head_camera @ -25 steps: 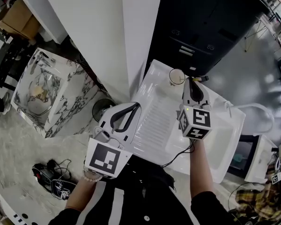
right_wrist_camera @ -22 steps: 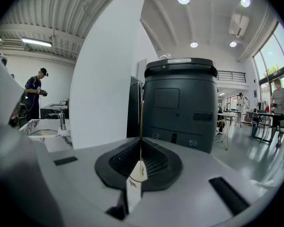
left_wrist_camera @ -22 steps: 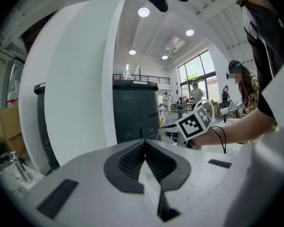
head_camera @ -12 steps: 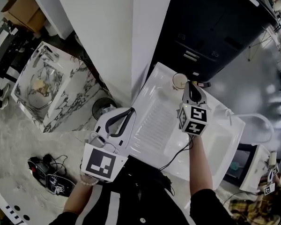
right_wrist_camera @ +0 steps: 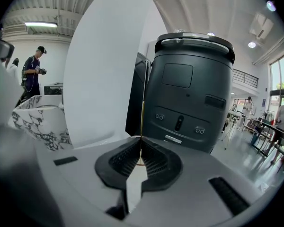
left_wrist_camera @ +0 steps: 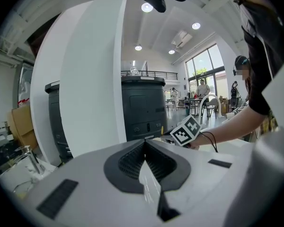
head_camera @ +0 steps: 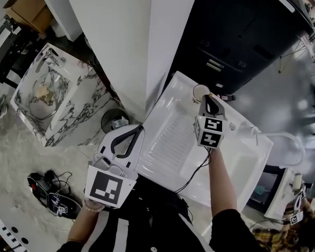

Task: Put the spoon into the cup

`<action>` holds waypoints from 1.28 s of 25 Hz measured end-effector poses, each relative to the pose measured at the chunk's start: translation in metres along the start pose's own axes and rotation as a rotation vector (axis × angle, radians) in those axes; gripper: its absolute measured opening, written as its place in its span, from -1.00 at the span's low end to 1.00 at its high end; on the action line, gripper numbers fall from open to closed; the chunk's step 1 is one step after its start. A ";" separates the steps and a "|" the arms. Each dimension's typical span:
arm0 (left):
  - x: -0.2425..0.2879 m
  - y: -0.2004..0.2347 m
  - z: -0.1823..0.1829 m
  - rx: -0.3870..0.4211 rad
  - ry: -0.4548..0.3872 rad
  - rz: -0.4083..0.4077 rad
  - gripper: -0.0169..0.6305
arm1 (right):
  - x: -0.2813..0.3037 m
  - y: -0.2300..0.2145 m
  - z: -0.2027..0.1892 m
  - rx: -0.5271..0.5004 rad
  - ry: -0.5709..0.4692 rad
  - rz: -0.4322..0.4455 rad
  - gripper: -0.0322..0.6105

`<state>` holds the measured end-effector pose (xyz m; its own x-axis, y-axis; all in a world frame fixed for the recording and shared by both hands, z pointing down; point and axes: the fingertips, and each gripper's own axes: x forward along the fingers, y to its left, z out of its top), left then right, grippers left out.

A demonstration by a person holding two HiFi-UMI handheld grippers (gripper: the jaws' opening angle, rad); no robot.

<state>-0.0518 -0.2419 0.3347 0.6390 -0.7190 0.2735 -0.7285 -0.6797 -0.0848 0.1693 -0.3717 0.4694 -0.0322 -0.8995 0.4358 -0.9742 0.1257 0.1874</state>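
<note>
A small white cup [head_camera: 200,92] stands at the far corner of the white drainboard [head_camera: 170,133]. My right gripper [head_camera: 208,98] hovers right beside and slightly above the cup's rim. It is shut on a thin golden spoon [right_wrist_camera: 142,110], whose handle rises upright from the closed jaws in the right gripper view; the spoon's bowl is hidden. My left gripper [head_camera: 139,128] is held over the drainboard's near left edge, well away from the cup. In the left gripper view the left gripper [left_wrist_camera: 145,142] is shut with nothing in it.
A big black cabinet [head_camera: 241,30] stands just behind the cup, a white pillar [head_camera: 131,41] to its left. A sink basin with a curved faucet [head_camera: 286,136] lies right. A marble basin [head_camera: 44,96] and floor cables [head_camera: 52,196] lie left.
My right gripper has sunk with the spoon and come closer to the cup's rim. The left gripper has barely shifted.
</note>
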 end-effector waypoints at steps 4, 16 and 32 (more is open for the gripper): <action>-0.001 0.001 -0.003 -0.002 0.012 0.006 -0.95 | 0.009 0.004 -0.006 -0.017 0.018 0.000 -0.88; -0.004 -0.001 -0.003 -0.021 0.016 0.009 -0.95 | 0.022 0.015 -0.003 -0.032 0.019 -0.038 -0.88; -0.014 0.006 -0.005 -0.067 0.009 0.026 -0.95 | 0.026 0.025 -0.008 0.056 0.047 -0.008 -0.73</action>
<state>-0.0666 -0.2352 0.3354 0.6179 -0.7346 0.2804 -0.7598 -0.6496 -0.0274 0.1462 -0.3880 0.4927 -0.0153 -0.8793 0.4760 -0.9854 0.0939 0.1420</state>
